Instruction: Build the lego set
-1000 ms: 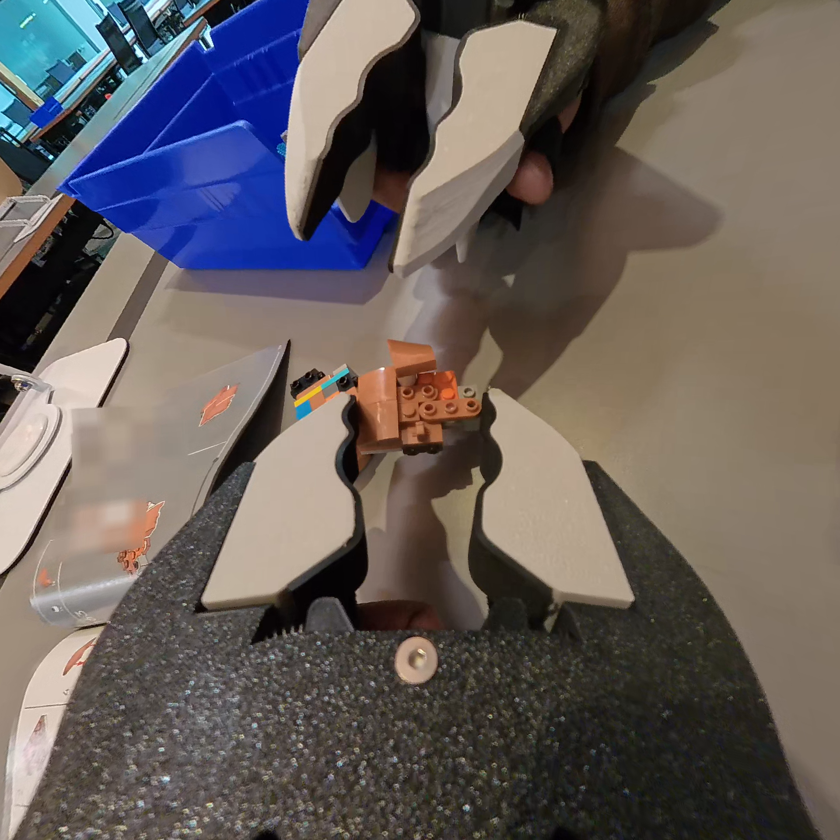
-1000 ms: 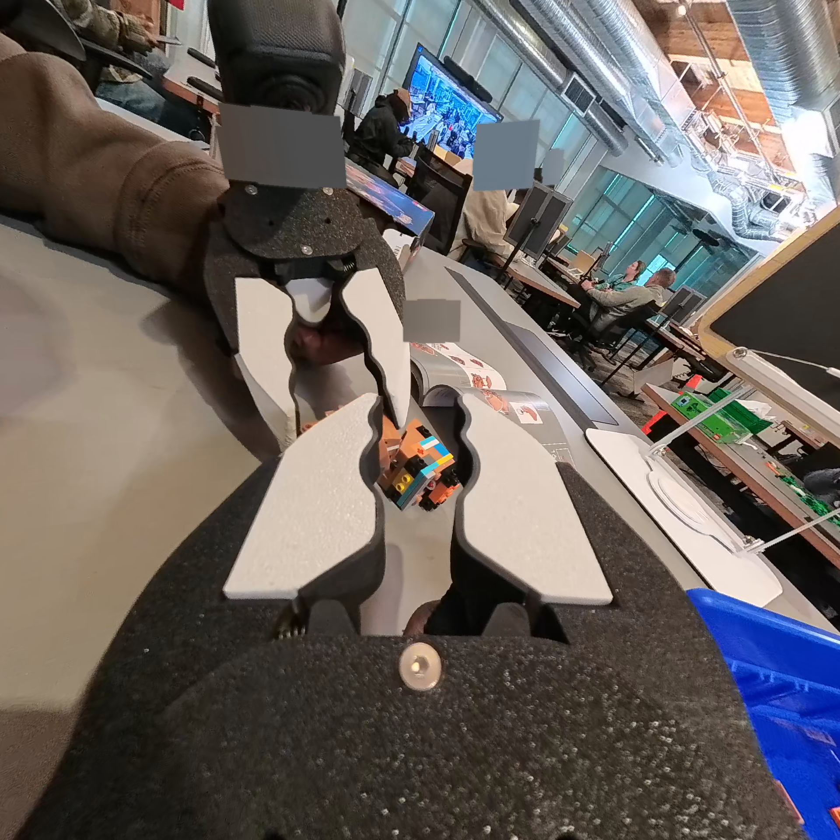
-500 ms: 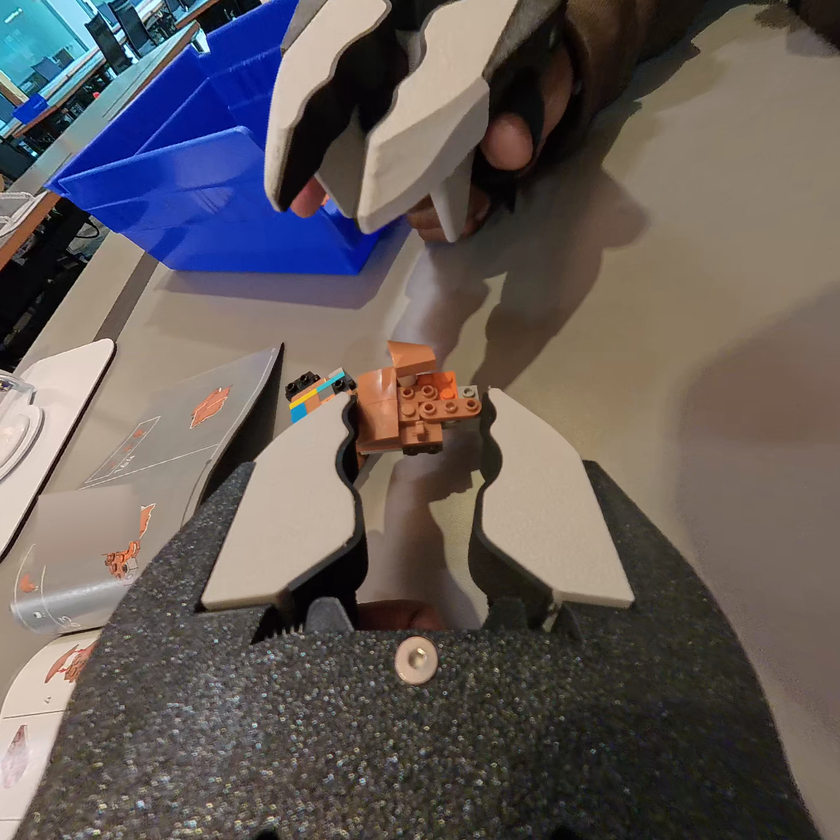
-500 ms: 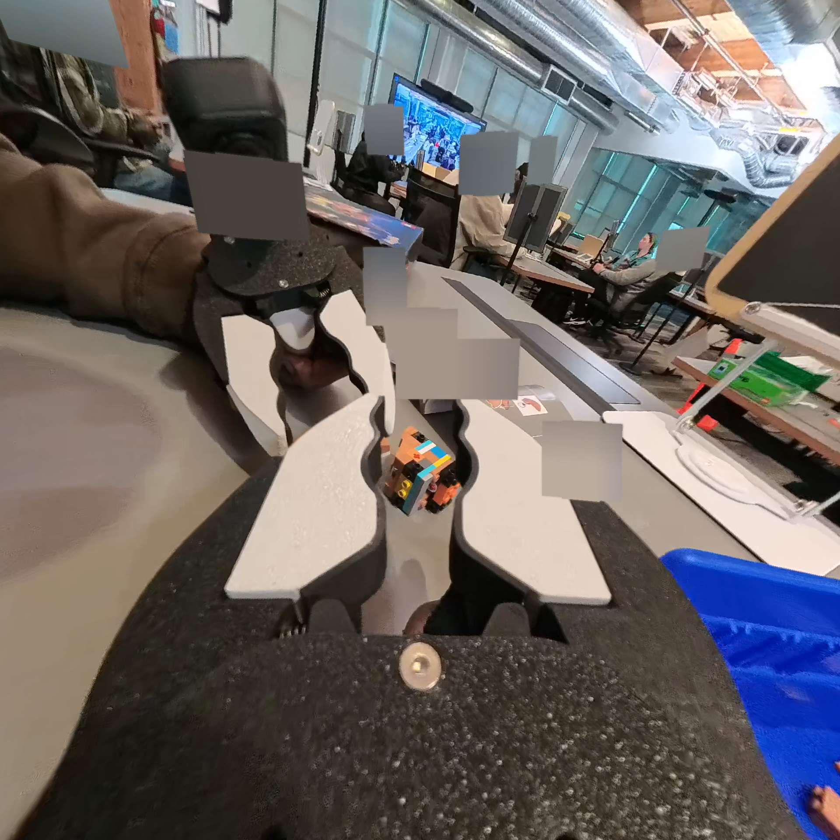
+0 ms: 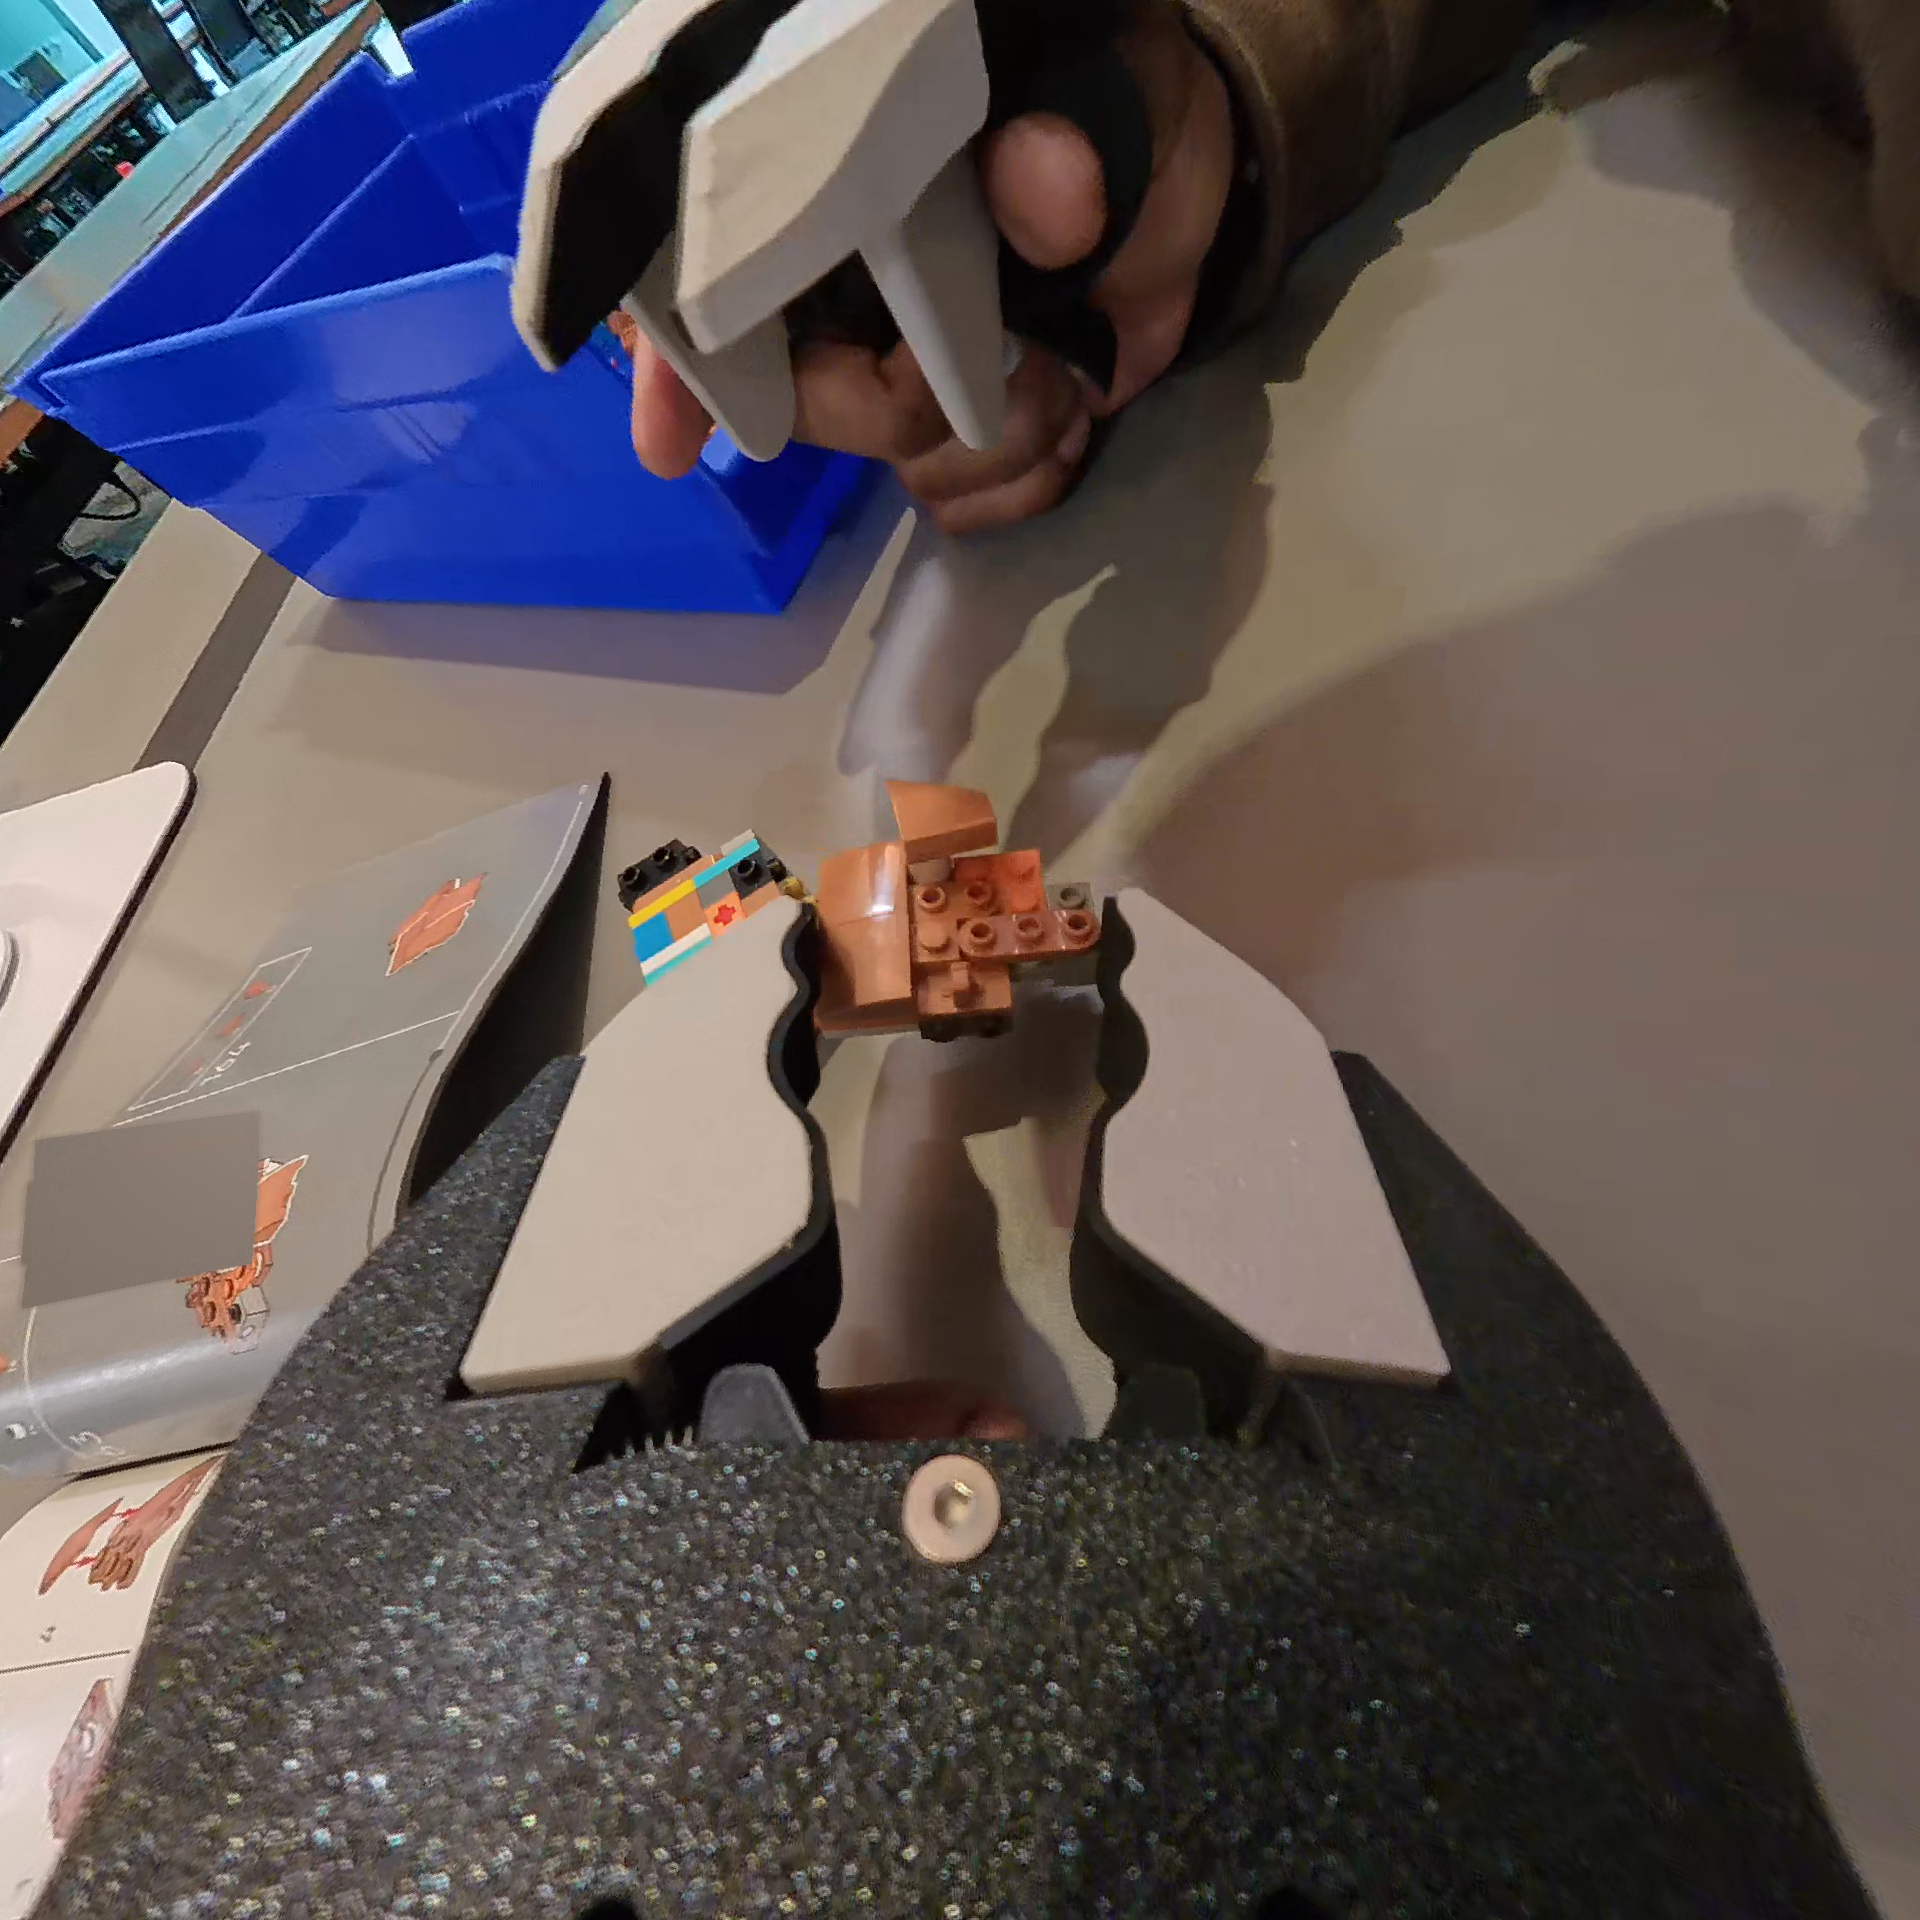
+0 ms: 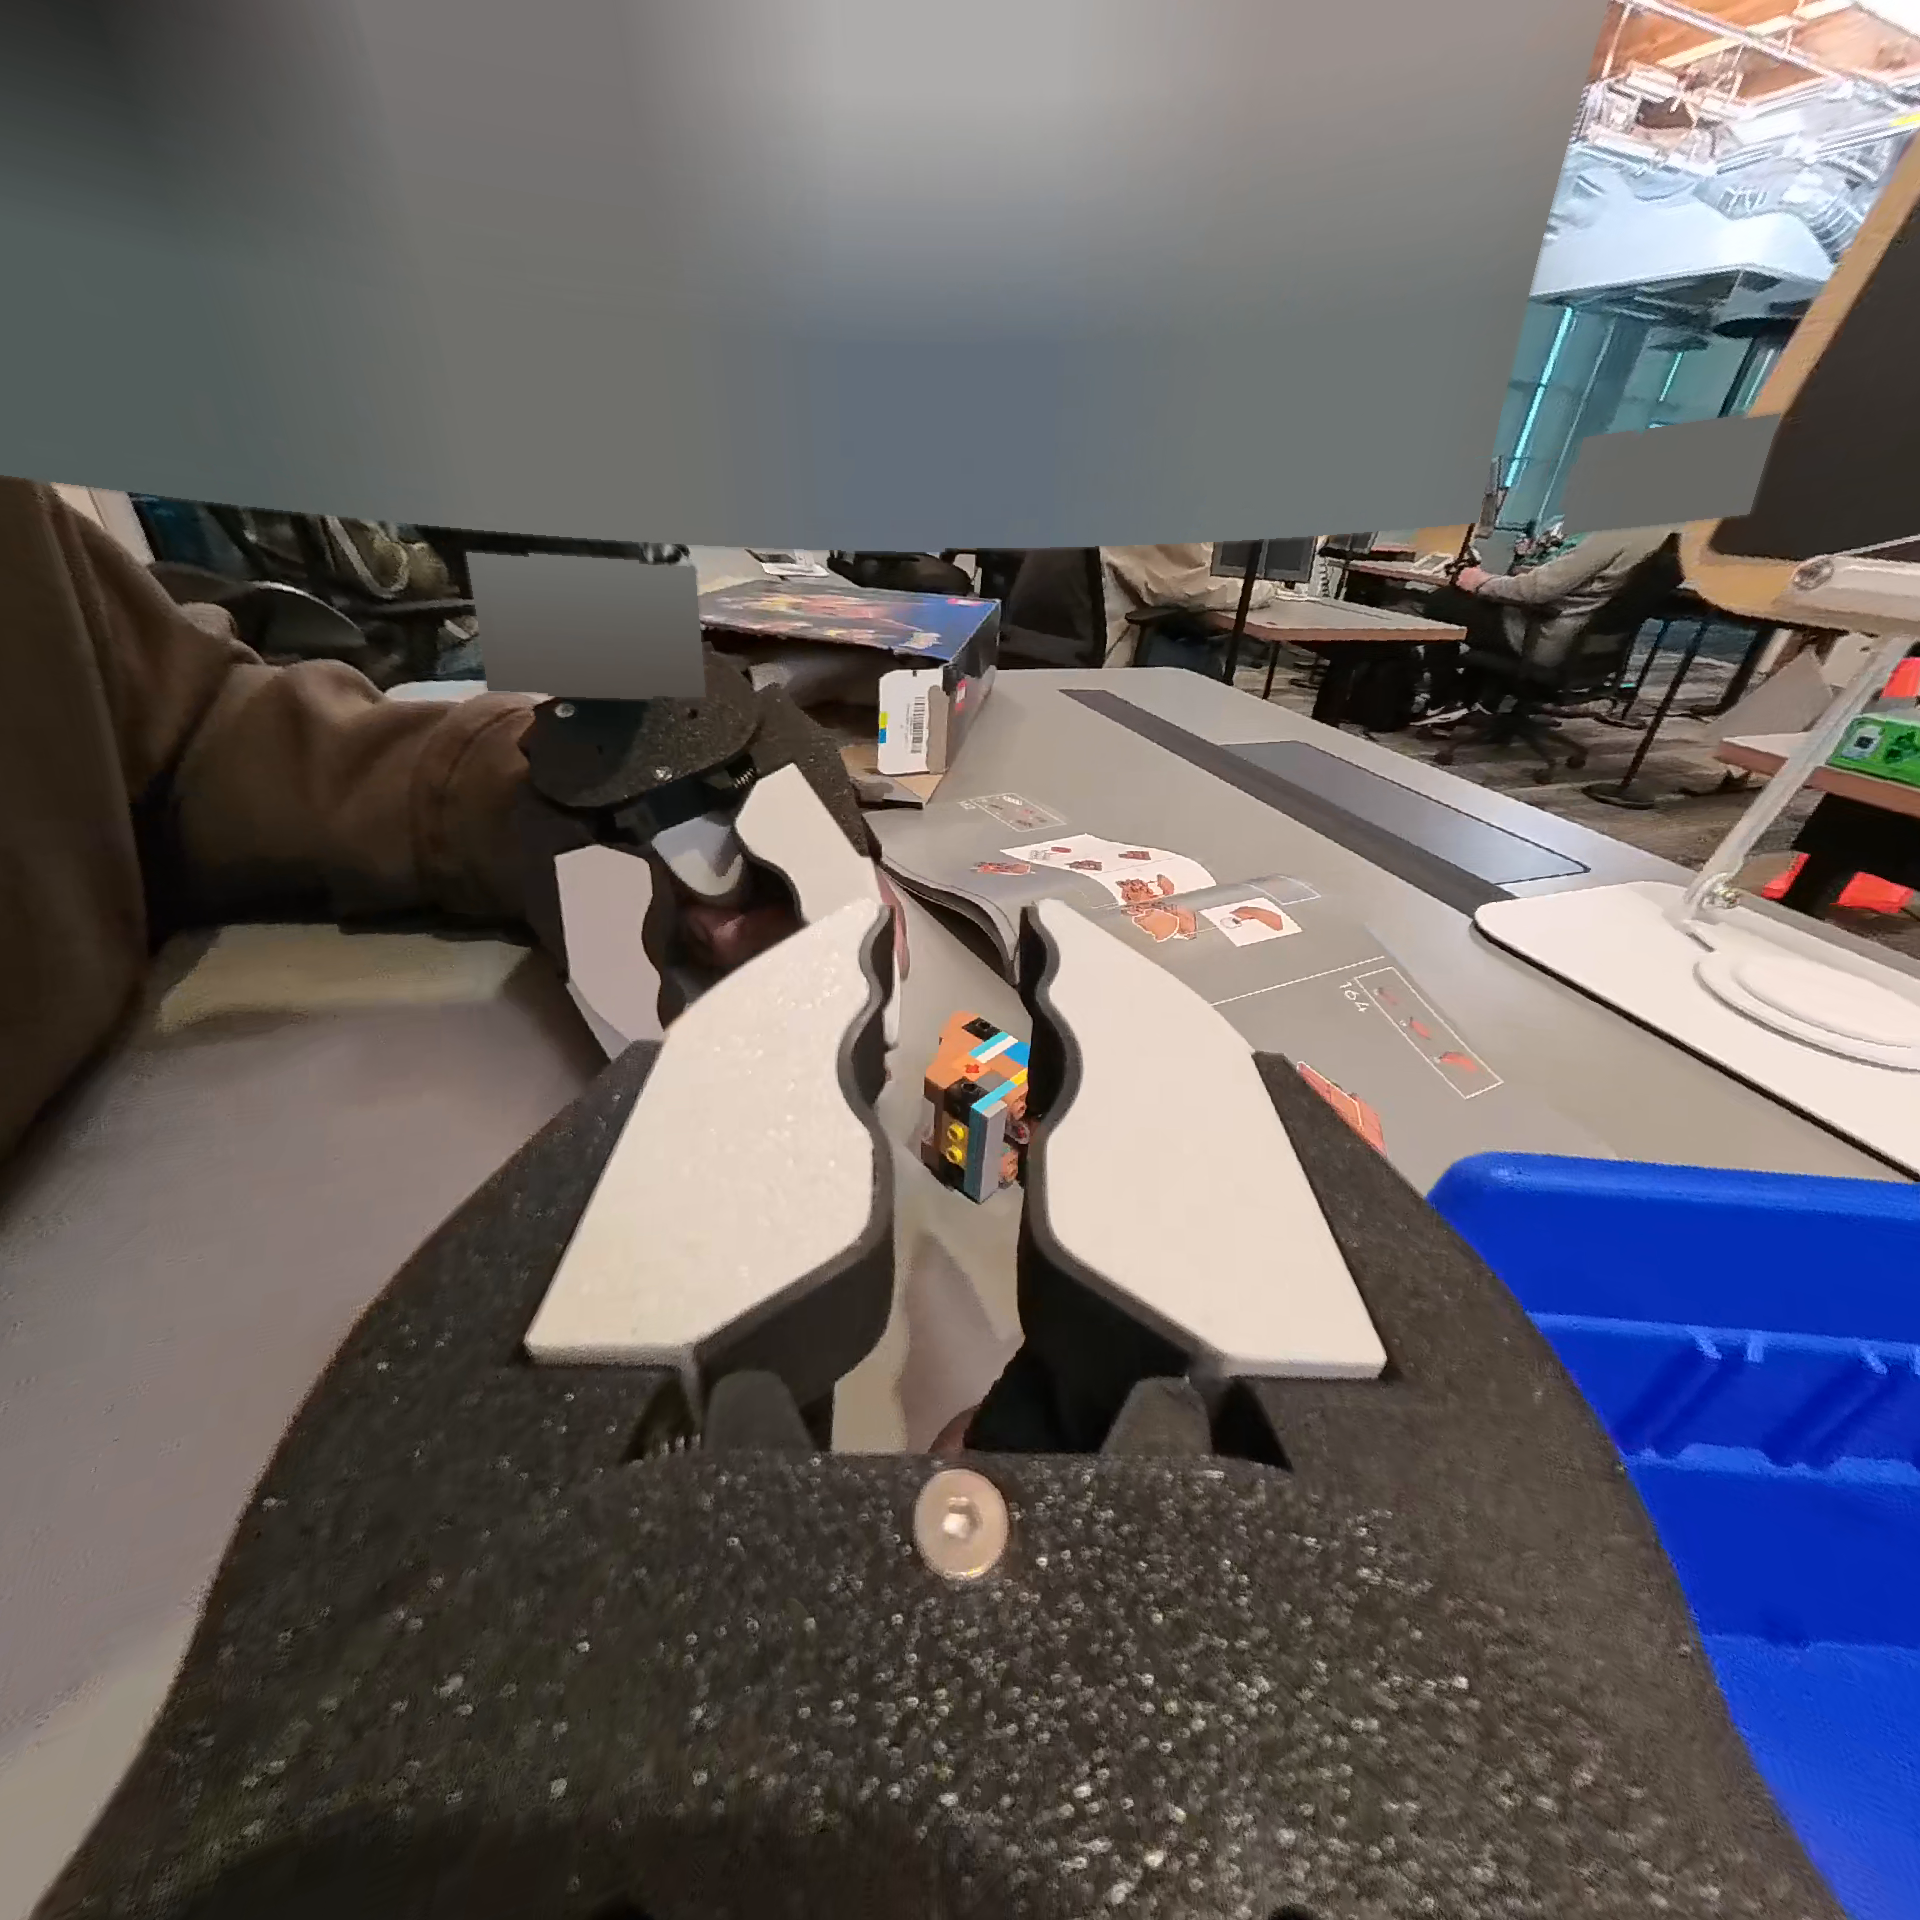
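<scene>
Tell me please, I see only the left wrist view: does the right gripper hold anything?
Observer: No. The right gripper is open and empty. The small multicoloured block shows in the gap between its fingers, lying on the table.
Operator: Has this block a side that I cannot see?
Observer: Yes, the side facing the right gripper carries yellow studs.
Operator: What is behind the left gripper?
Observer: A cardboard box lies on the table there.

The lego model [image 5: 935, 925] was smooth glossy plastic, the left tongs [image 5: 951, 925] had matt grainy grey fingers [image 5: 665, 1174] on speckled rough black foam, the bin [image 5: 343, 416] was shiny blue plastic, the booklet [image 5: 312, 1039] satin paper, the surface [image 5: 1507, 831] matt grey.
</scene>
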